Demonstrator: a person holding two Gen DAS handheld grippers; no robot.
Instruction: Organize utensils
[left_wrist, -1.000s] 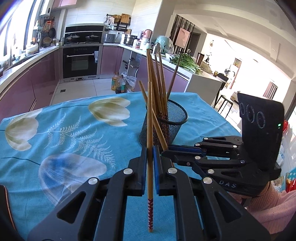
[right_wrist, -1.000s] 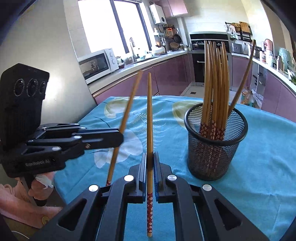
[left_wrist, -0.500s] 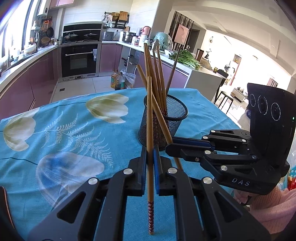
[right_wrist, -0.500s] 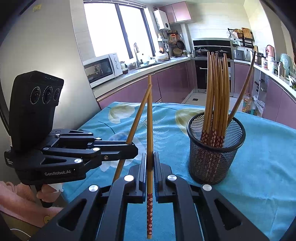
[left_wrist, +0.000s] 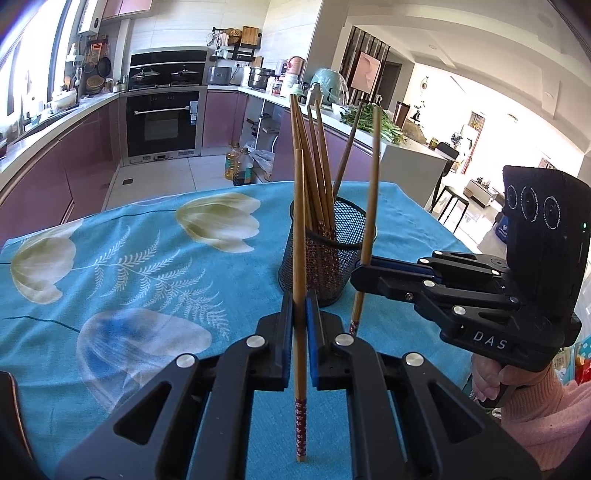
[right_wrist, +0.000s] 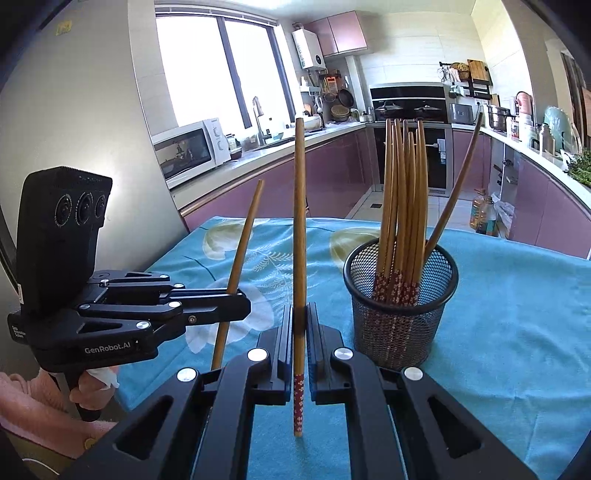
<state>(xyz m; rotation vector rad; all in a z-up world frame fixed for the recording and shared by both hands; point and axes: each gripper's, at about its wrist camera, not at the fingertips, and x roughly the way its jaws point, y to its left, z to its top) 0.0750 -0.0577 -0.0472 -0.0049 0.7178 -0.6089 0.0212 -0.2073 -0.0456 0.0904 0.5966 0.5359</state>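
Left tongs and right tongs each clamp an upright chopstick beside the mesh holder, frame centre.

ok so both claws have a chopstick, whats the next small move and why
Probably lift the right claw up and over the mesh holder, patterned end down, then release. Its chopstick is clamped upright and sits beside the holder, nearer than the left claw, whose chopstick leans. The other chopsticks already stand in there, patterned ends down.
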